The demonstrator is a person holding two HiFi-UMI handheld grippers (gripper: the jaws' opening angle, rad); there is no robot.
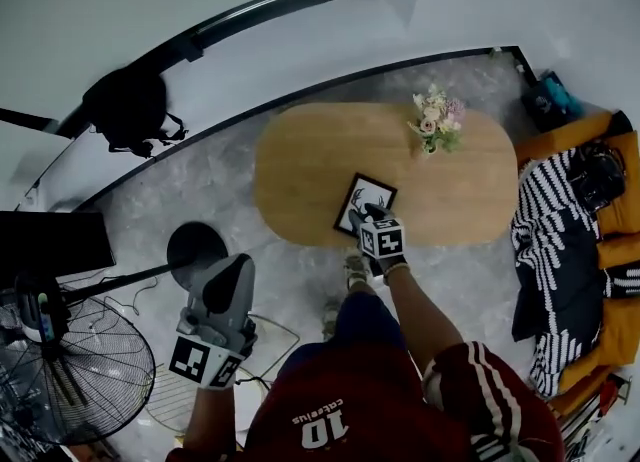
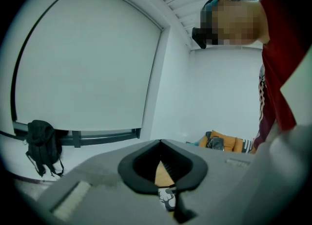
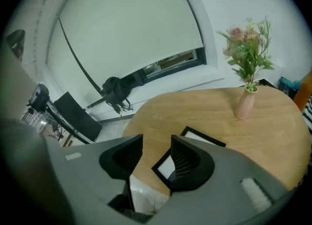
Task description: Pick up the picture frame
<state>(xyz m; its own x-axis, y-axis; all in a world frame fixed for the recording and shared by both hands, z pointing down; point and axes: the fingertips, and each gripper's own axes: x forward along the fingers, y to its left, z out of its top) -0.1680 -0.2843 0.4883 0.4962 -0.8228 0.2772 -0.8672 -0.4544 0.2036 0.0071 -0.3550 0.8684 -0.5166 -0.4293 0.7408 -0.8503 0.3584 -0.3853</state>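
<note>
The right gripper [image 3: 156, 147] held its fingers open above the picture frame [image 1: 357, 196] on the table [image 1: 300, 165]; the left gripper [image 2: 160, 145] had its fingers closed, empty

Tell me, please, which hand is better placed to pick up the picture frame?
The right. The right claw is open and reaches over the picture frame on the table, with the frame's corner showing between its jaws. The left claw is shut and hangs off the table, over the floor.

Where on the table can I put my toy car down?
The left half of the table, left of the picture frame, is bare. So is the right end, past the vase of flowers. It's crowded at the near edge, where the right gripper hovers over the frame.
</note>
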